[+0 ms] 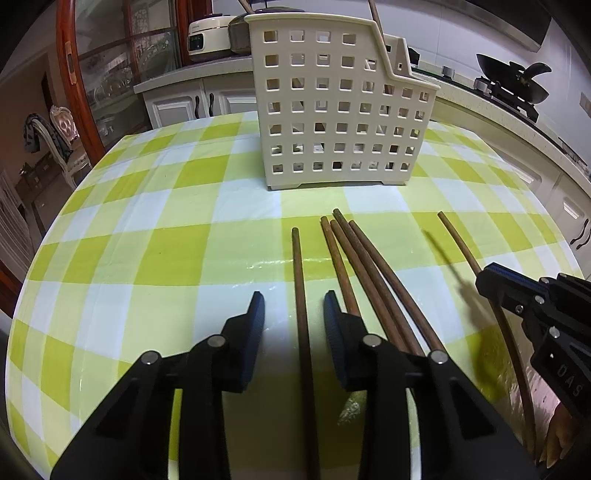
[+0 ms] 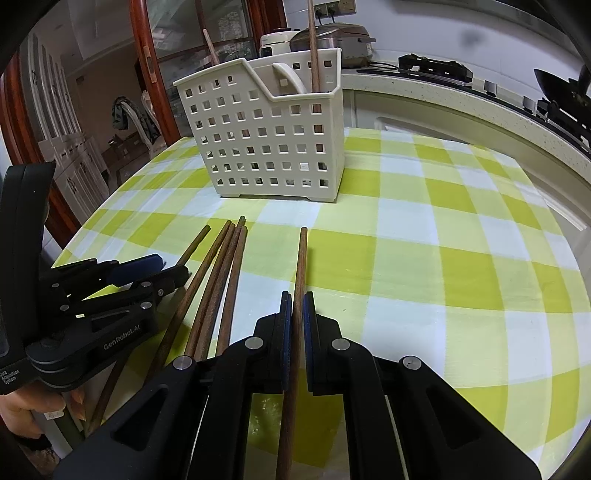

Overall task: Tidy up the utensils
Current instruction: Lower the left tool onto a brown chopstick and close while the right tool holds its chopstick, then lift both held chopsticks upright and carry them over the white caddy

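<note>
"GenRobot.AI" reads in pale letters along the black body of the left hand-held gripper, behind its fingers. Small print below it at the handle end is only partly legible. "DAS" stands embossed on the right hand-held gripper.

The near ends of the wooden chopsticks run under the left gripper and off the bottom edge. The basket walls hide the lower part of the upright chopstick and white spoon inside. The person's hand is cut off at the left edge. The far counter appliances are too small to identify.
</note>
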`<state>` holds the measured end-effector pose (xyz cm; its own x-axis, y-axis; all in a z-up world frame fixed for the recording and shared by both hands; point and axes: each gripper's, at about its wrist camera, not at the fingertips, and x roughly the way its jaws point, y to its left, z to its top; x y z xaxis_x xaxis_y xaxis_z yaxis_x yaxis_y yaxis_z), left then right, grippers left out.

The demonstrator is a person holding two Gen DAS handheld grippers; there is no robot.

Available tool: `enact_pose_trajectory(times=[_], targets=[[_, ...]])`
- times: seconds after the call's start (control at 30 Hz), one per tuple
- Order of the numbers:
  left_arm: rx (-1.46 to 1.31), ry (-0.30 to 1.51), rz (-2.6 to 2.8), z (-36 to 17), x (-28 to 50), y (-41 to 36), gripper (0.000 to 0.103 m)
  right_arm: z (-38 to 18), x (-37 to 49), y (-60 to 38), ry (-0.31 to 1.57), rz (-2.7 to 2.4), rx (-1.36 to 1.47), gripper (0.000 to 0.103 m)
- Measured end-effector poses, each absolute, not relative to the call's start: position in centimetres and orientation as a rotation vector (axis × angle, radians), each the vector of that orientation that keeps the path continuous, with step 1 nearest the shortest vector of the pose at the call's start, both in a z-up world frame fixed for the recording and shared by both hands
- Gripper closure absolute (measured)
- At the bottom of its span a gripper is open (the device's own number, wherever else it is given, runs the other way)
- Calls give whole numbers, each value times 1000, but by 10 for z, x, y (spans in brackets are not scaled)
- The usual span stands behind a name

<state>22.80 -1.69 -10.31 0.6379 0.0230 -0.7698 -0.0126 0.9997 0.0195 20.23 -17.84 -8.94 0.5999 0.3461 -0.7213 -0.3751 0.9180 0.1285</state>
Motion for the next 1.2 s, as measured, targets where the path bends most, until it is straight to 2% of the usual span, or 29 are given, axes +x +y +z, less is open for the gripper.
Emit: enact_pose_trajectory(times=[0.53, 0.87, 1.2], targets=[[3, 876, 21, -101, 230, -14, 97, -90, 203, -180, 833, 410, -27, 97], [-28, 870, 5, -101, 225, -11, 97, -88, 203, -181, 831, 406, -22, 97], [-51, 805, -13, -77, 211, -9, 97, -75, 196, -178, 793, 410, -22, 97]])
